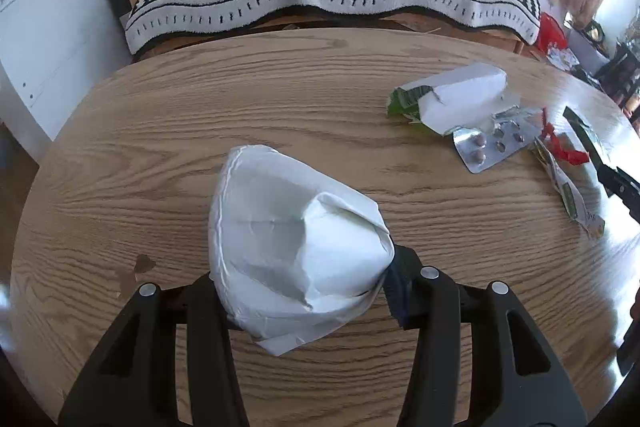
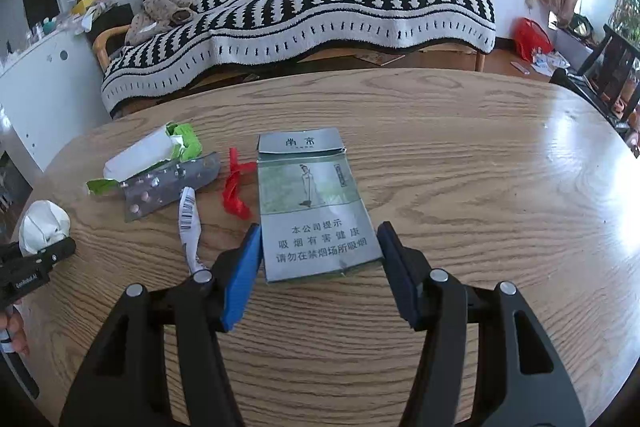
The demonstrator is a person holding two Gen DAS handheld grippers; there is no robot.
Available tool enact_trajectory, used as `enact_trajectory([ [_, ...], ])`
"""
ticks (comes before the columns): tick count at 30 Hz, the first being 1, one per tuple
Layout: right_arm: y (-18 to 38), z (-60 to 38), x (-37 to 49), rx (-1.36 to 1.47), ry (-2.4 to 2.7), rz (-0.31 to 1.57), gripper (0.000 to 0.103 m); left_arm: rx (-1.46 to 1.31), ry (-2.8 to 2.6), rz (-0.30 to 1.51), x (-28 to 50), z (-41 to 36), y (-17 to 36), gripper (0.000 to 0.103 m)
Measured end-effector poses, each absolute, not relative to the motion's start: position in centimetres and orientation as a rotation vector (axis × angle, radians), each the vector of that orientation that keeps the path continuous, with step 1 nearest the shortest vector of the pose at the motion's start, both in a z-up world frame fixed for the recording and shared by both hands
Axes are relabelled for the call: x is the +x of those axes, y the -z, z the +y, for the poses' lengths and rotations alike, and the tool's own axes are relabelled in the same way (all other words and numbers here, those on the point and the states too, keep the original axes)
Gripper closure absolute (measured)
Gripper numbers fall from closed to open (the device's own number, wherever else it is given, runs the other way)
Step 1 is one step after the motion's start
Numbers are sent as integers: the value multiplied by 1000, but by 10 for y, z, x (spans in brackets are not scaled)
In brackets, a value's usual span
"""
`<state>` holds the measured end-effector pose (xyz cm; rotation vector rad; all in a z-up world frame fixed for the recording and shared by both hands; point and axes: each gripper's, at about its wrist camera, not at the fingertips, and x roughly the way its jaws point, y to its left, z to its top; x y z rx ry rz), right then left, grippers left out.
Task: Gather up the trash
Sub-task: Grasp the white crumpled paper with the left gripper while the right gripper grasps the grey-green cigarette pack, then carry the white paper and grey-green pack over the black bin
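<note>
blue pads of the right gripper [image 2: 318,269] flank the near end of the flattened grey-green cigarette pack [image 2: 314,203]; the left pad touches its edge, the right pad looks just at or barely off the other edge, so a firm clamp cannot be confirmed. the pack lies flat on the wooden bench [image 2: 480,187]. judgement: press both pads squarely onto the long edges before lifting, since thin card may buckle or slip out. left of the pack, just beside it: red ribbon scrap [image 2: 236,187] and barcode strip [image 2: 188,227]; further left, blister sheet [image 2: 168,183], then the torn green-white wrapper [image 2: 148,155]. far left of the pack, the left gripper [image 1: 308,291] stands about half open, closed on a white paper wad [image 1: 292,231].
</note>
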<state>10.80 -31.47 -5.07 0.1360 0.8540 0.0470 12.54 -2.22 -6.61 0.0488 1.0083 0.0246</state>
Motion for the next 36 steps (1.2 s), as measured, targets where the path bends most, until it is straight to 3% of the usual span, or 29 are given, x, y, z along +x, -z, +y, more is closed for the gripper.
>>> enact_trajectory([
  [36,47,-320,102,186,-17,836,45,82,25,957,115,-39,41,55],
])
